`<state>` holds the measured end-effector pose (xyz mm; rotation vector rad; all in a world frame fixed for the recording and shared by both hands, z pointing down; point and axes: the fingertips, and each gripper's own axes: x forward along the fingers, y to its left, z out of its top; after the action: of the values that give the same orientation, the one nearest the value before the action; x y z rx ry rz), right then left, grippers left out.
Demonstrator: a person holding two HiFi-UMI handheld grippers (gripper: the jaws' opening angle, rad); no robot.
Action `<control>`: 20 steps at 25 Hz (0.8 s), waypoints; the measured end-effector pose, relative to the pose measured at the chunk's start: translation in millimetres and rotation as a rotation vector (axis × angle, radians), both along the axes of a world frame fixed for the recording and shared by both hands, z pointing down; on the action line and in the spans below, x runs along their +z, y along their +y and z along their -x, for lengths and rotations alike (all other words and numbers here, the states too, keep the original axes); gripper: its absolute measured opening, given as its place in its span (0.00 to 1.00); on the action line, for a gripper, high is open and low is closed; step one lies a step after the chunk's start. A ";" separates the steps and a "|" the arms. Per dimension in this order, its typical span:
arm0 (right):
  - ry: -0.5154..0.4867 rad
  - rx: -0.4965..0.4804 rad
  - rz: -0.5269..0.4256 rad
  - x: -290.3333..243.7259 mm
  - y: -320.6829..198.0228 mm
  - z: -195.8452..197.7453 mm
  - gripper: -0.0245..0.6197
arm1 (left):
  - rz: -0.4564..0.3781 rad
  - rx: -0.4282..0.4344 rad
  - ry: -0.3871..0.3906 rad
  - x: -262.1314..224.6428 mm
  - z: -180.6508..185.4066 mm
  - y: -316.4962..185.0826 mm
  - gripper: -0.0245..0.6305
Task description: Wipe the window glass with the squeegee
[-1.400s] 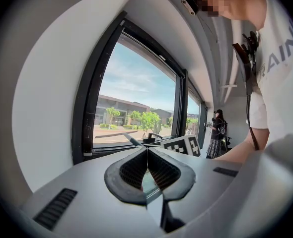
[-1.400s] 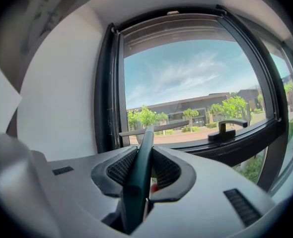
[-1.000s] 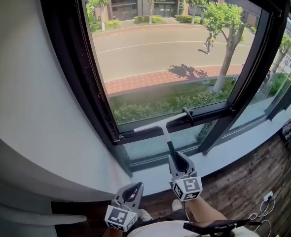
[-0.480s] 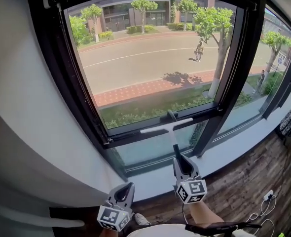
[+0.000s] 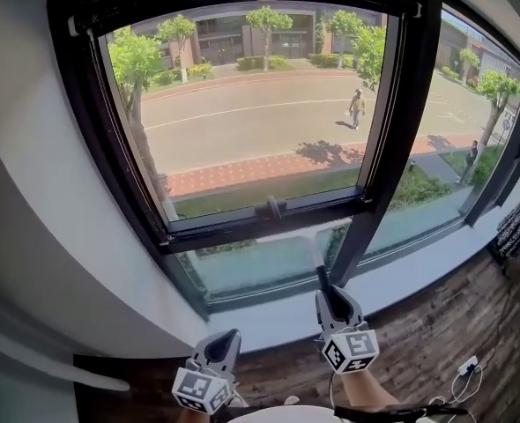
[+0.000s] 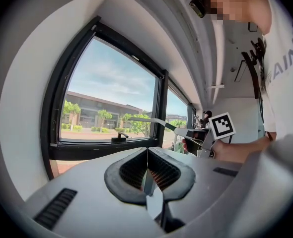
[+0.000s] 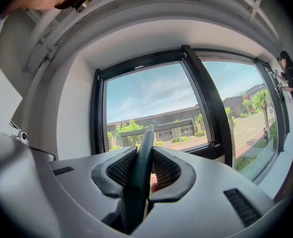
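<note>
Judged as the set-up for 1 stroke, blade not yet on the pane. Gripped the squeegee [image 5: 321,273] by its dark handle in the closed jaws of the right gripper [image 5: 324,289], low above the white window sill [image 5: 269,320] and aimed up and forward at the window glass [image 5: 251,122]. Seen from the left gripper view as lifted in open air, blade end apart from the glass. Could not make out the blade in the head view, foreshortened against the lower pane [image 5: 251,267].

Called next, by this reading, for raising the blade to the top of the glass, laying its edge flat against the pane, then drawing it down under even pressure, stopping short of the window handle [image 5: 271,208] on the bottom rail.

Held the right forearm [image 5: 363,386] low and close to the body, wrist tipped so the handle rose steeply toward the window. Hung the left gripper [image 5: 229,335] idle to the left and a little lower, jaws pressed together on nothing, well apart from both squeegee and glass.
</note>
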<state>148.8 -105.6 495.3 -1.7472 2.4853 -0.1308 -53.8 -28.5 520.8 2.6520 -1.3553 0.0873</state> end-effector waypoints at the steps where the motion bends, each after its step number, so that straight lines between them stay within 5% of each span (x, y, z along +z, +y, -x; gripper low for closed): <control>1: 0.003 -0.012 -0.003 0.5 7.0 -5.7 0.19 | 0.001 -0.008 0.000 1.1 -6.3 5.9 0.07; 10: -0.024 -0.072 -0.008 -1.6 41.8 -21.0 0.19 | 0.002 -0.082 -0.011 -8.2 -16.9 42.4 0.07; 20: -0.006 -0.099 -0.050 -22.2 56.9 12.6 0.19 | -0.039 -0.100 0.000 -24.6 11.8 53.8 0.07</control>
<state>136.2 -48.7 473.1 -1.6034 2.5483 -0.0807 -65.6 25.3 496.1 2.6106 -1.5016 0.0496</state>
